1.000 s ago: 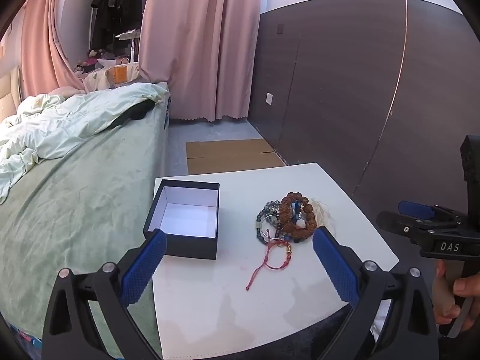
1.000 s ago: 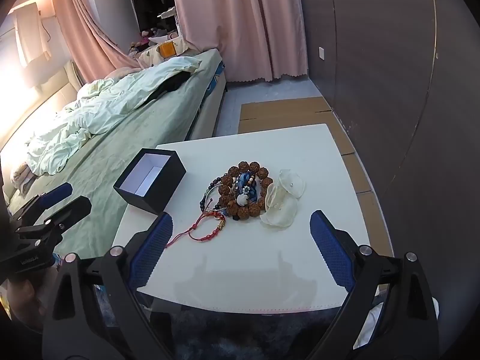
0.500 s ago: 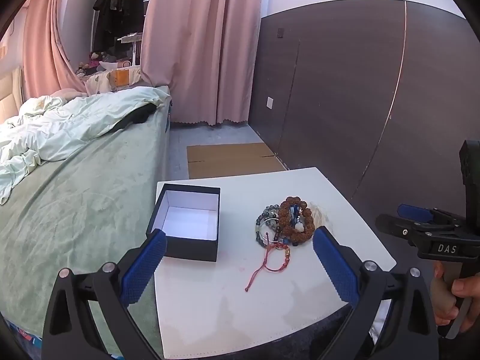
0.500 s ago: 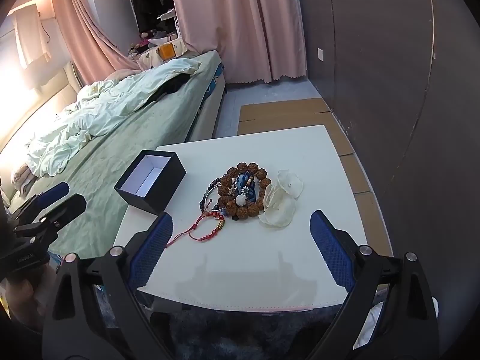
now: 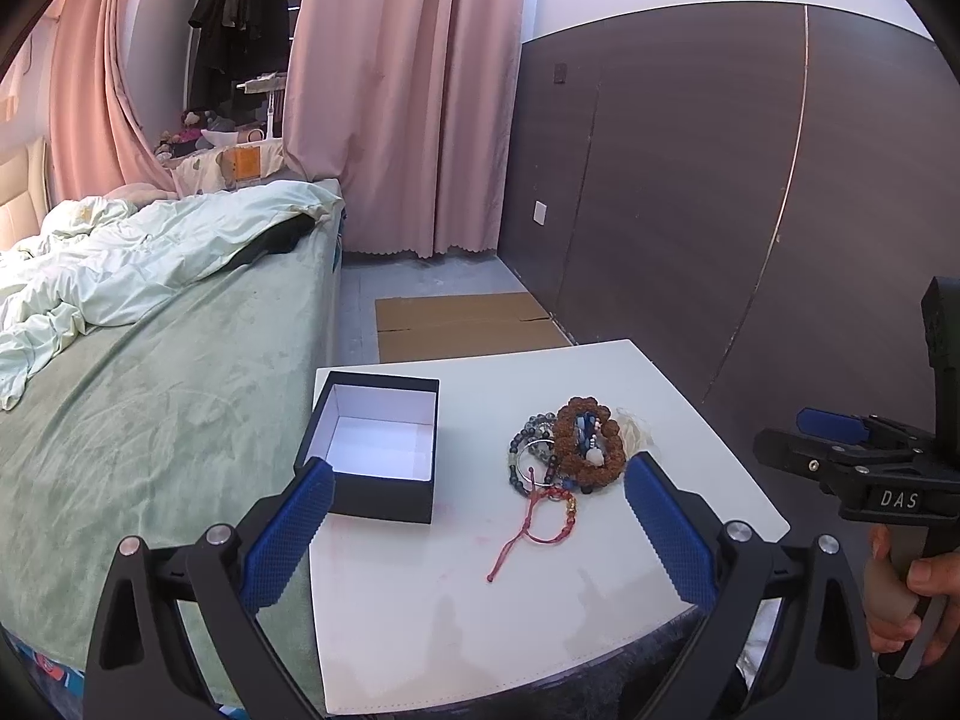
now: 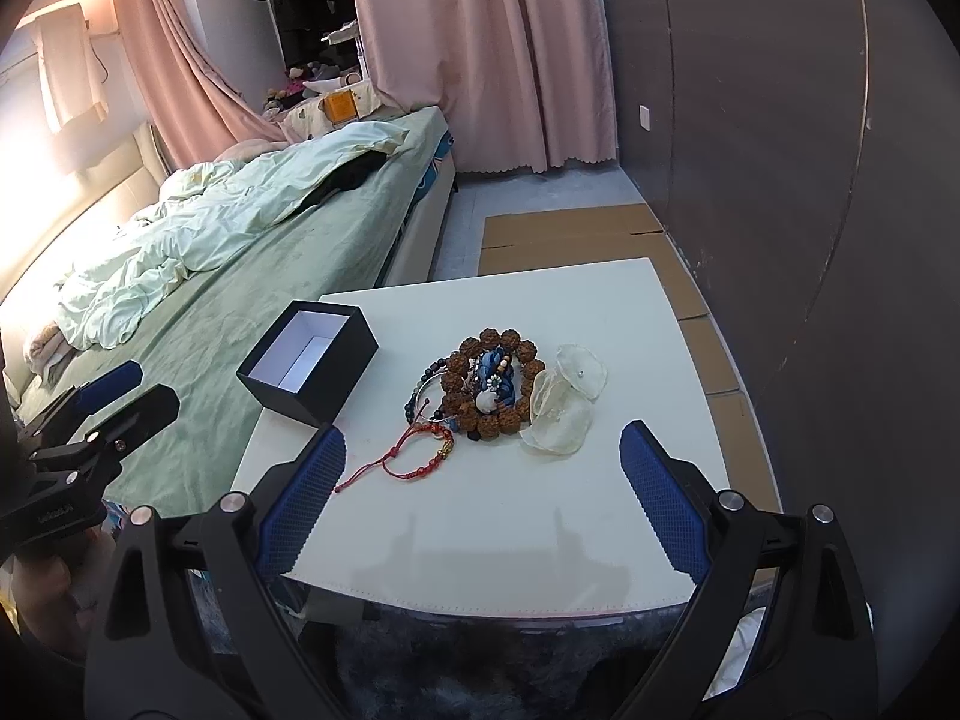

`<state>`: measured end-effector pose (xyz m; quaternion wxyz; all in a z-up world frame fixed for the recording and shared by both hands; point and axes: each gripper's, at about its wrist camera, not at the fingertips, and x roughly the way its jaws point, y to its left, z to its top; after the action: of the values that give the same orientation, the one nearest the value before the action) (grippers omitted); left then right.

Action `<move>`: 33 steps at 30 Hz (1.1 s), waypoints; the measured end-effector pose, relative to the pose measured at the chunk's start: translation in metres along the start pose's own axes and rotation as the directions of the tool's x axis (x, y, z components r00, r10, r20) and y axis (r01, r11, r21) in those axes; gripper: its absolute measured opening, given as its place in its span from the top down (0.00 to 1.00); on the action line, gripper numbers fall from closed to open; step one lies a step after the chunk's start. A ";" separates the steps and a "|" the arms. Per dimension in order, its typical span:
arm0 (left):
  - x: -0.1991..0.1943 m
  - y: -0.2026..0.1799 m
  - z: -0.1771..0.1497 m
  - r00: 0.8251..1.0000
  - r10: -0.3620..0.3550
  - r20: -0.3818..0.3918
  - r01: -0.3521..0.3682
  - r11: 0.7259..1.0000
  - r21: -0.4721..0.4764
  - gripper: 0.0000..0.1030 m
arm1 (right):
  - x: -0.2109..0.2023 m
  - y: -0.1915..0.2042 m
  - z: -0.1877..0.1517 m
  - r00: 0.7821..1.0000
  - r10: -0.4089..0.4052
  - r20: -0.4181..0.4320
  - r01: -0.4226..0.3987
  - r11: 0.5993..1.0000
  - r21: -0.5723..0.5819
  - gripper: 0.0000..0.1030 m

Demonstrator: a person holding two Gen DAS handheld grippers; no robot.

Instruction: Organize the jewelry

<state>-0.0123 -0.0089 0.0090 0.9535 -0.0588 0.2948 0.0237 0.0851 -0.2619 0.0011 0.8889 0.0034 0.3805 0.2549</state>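
An open black box [image 5: 375, 456] [image 6: 309, 367] with a white inside stands on the left of a white table [image 5: 456, 612] [image 6: 516, 516]. Right of it lies a pile of jewelry: a brown bead bracelet [image 5: 585, 441] [image 6: 489, 384], a dark bead bracelet [image 5: 522, 453] [image 6: 420, 387], a red cord bracelet [image 5: 543, 519] [image 6: 420, 450] and a sheer pouch [image 6: 567, 399]. My left gripper [image 5: 477, 516] and right gripper [image 6: 483, 477] are open and empty, held over the table's near edge, short of the jewelry.
A bed with a green cover [image 5: 138, 396] [image 6: 252, 276] touches the table's left side. A dark panelled wall [image 5: 690, 192] runs along the right. Flat cardboard [image 5: 462, 324] lies on the floor beyond the table. Pink curtains [image 5: 396, 96] hang at the back.
Both grippers have shifted only slightly; the left view has tilted up a little. The jewelry and box have not moved.
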 end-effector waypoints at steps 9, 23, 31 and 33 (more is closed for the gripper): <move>-0.001 -0.002 0.001 1.000 0.003 -0.001 -0.003 1.000 0.000 0.10 | -0.001 0.003 -0.001 1.000 -0.013 0.004 0.013 1.000 -0.021 0.10; 0.001 -0.003 0.000 1.000 0.004 -0.005 -0.004 1.000 -0.002 0.10 | -0.002 0.002 0.000 1.000 -0.021 0.003 0.021 1.000 -0.021 0.10; -0.003 -0.003 0.001 1.000 -0.006 0.003 0.006 1.000 -0.004 0.10 | -0.003 0.000 0.000 1.000 -0.023 0.002 0.023 1.000 -0.011 0.10; -0.003 -0.003 0.002 1.000 -0.004 0.004 0.004 1.000 -0.004 0.10 | -0.003 0.000 -0.001 1.000 -0.023 0.000 0.023 1.000 -0.012 0.10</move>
<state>-0.0133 -0.0115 0.0124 0.9540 -0.0610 0.2926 0.0223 0.0830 -0.2634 0.0028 0.8918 -0.0064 0.3790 0.2470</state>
